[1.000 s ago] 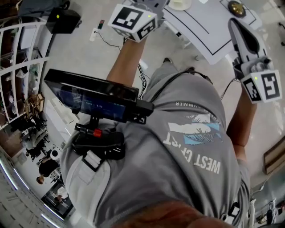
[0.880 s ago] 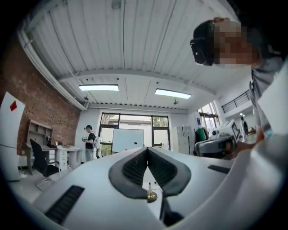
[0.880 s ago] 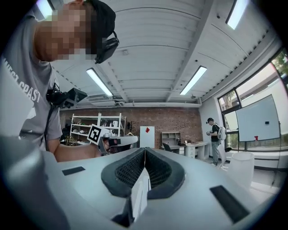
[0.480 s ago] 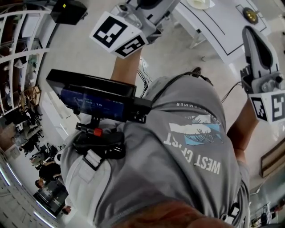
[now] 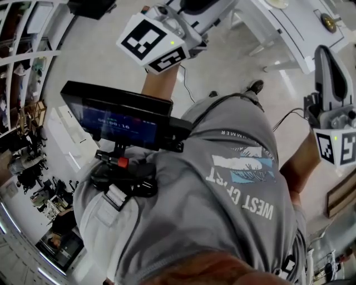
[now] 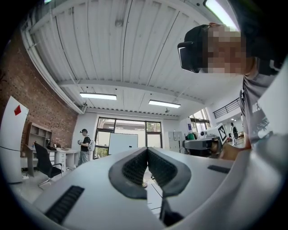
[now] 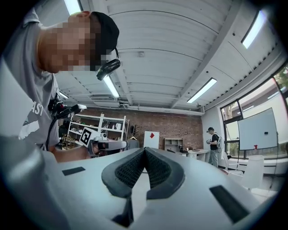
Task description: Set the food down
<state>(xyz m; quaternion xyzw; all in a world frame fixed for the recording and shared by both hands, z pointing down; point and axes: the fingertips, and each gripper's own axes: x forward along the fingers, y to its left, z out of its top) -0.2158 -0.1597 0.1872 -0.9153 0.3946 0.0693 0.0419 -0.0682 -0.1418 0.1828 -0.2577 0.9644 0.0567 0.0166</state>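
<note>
Food was in neither gripper. The left gripper point(image 6: 146, 152) had its jaws pressed together with nothing between the pads. The right gripper point(image 7: 144, 152) was the same: shut and empty. Both were held out level in front of the person's chest, side by side and well apart, looking across the room rather than down at any surface.

Where the food lay I could only guess. From the head view, a white table point(image 5: 311, 30) stood ahead and off to the person's right, and on it sat a small dark round thing point(image 5: 329, 22), too small to name. A pale dish point(image 5: 276, 3) showed at the very top edge. If that round thing was the food, it was already resting on the table and out of anyone's grasp.

What mattered for any next move was the side — the table lay on the right, and the round thing sat just past the right gripper's tip in the head view. The left gripper was off beside the table's near corner, farther from it. I judged the right hand the nearer one. With both grippers empty, the setting-down looked finished, or else not under way.
</note>
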